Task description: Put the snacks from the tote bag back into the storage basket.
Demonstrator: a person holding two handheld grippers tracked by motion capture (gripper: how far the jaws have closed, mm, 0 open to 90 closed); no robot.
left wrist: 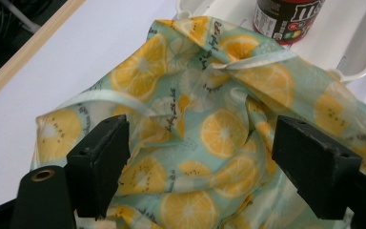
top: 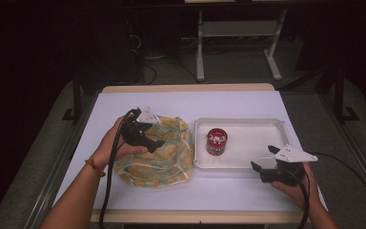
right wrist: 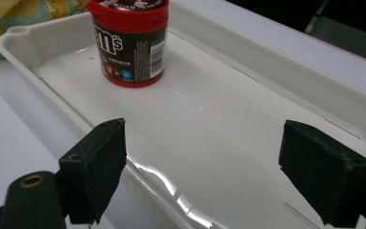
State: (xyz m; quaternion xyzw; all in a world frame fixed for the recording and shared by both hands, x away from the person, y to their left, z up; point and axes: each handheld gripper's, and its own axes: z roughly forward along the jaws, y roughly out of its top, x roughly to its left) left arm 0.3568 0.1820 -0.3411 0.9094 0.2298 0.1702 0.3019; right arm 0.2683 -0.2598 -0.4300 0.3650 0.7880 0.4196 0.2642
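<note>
A crumpled cloth bag (top: 164, 152) printed with lemon slices (left wrist: 205, 119) lies left of centre on the table. My left gripper (top: 155, 141) hovers over it, open, with the fabric between and below its jaws (left wrist: 198, 157). A red-lidded candy jar (top: 216, 141) stands upright at the left end of a white tray (top: 257, 125); it also appears in the left gripper view (left wrist: 286, 19) and the right gripper view (right wrist: 129, 40). My right gripper (top: 263, 159) is open at the tray's front right edge (right wrist: 205, 157), with nothing between its jaws.
The white table top (top: 124, 102) has a wooden edge (top: 186, 88) at the back. Beyond it on the dark floor stand a white frame's legs (top: 200, 52). Cables trail from both grippers toward the front edge.
</note>
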